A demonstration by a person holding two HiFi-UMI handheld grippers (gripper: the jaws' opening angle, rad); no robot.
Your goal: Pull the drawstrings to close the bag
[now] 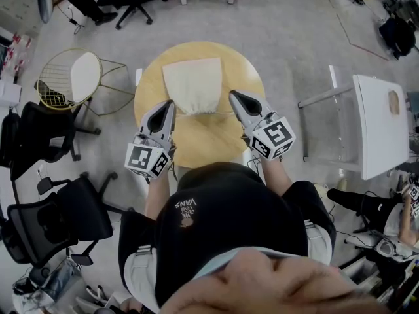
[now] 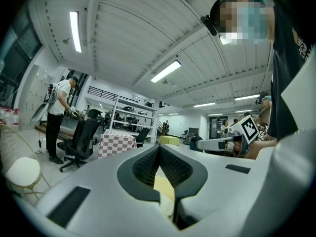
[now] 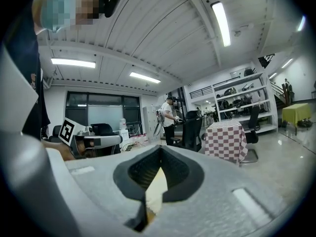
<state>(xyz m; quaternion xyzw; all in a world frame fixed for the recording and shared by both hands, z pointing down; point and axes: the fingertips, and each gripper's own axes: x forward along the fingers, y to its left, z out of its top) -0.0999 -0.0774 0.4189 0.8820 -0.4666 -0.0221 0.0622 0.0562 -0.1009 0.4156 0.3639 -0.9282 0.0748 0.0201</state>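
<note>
A cream cloth bag (image 1: pixel 193 84) lies flat on the far half of the round wooden table (image 1: pixel 196 142). My left gripper (image 1: pixel 170 103) reaches the bag's near left corner, and my right gripper (image 1: pixel 232 94) its near right corner. Both point level across the table with jaws closed together. No drawstring shows between either pair. In the left gripper view the left gripper (image 2: pixel 159 149) is shut, with a pale cream strip behind the gap. The right gripper (image 3: pixel 160 151) looks the same in its own view. Each gripper view also catches the other gripper's marker cube (image 2: pixel 249 128) (image 3: pixel 66 131).
A wire chair with a white cushion (image 1: pixel 72 77) stands left of the table, and black office chairs (image 1: pixel 39 142) stand nearer left. A white side table (image 1: pixel 380 123) is at the right. A person (image 2: pixel 57 117) stands by a bench beyond a checked-cloth table (image 2: pixel 117 142).
</note>
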